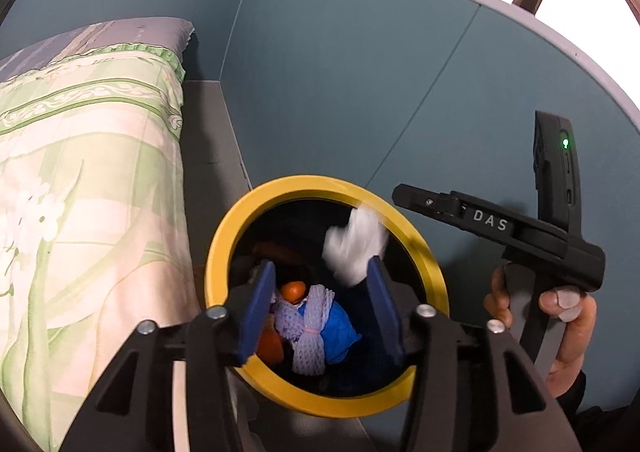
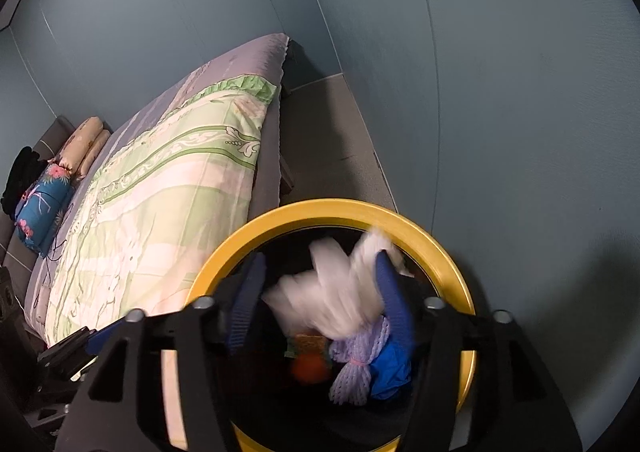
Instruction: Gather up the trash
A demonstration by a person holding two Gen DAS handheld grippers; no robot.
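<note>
Blue pads on both grippers stand wide apart. Right gripper (image 2: pixel 320 304), lower centre of its frame, hangs over the bin mouth; a white tissue (image 2: pixel 340 292), motion-blurred, sits between and just ahead of its pads, brushing the right one, apparently not pinched. Judged: release step, tissue on its way down. Left gripper (image 1: pixel 320 312), also spread and carrying nothing, hovers over the same bin (image 1: pixel 228 240); there the tissue (image 1: pixel 356 248) shows at upper right of the opening, near the rim.

To do it well: keep the spread pads centred over the opening until the tissue clears the pad, since soft crumpled paper may cling or drift onto the rim.

Materials: bin rim yellow, smooth, round, interior dark. Inside, lavender foam netting (image 2: pixel 356 368), a crinkled blue bag (image 2: pixel 390 368) and an orange round item (image 1: pixel 293 290). Bed quilt (image 2: pixel 168 187) at left, green floral cotton, soft folds.
</note>
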